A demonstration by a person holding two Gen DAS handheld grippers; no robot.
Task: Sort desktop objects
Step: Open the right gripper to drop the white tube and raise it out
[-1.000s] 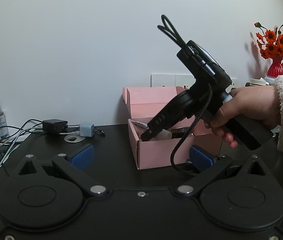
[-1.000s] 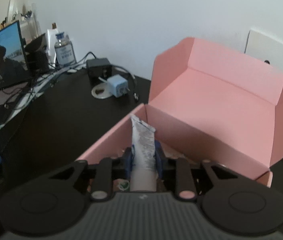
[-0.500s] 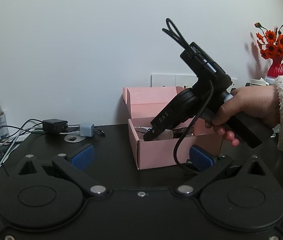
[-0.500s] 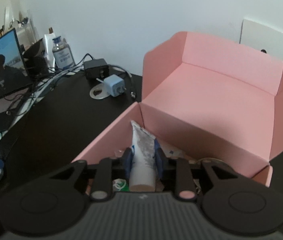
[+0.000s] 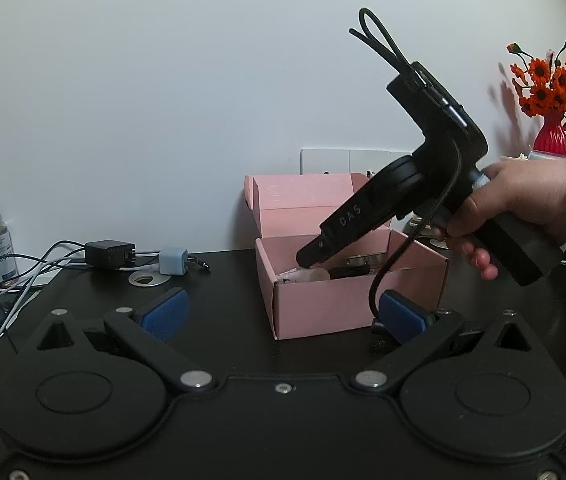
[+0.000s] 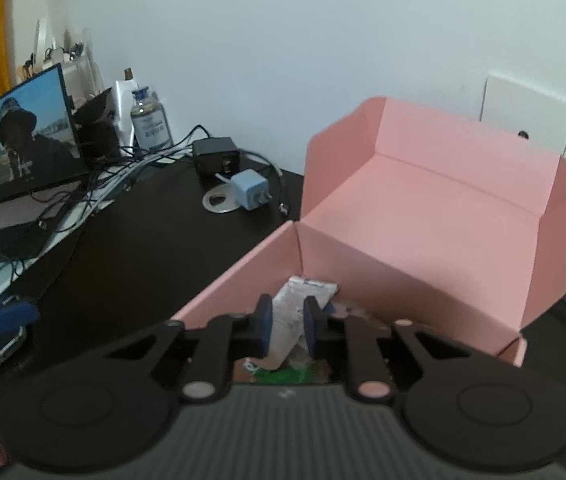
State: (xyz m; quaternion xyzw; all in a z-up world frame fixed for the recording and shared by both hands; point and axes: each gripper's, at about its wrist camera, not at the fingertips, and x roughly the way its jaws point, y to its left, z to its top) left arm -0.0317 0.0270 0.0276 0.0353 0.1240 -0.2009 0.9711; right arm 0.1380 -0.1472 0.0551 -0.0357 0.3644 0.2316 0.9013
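Right tool narrowly parted, white crimped tube loose between pads inside pink cardboard box. Withdraw straight up. Left tool wide, empty.

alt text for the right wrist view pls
The right hand-held gripper reaches into an open pink box, its blue pads either side of a white tube with a gap showing. Behind on the black desk: a blue charger, cables, a laptop.
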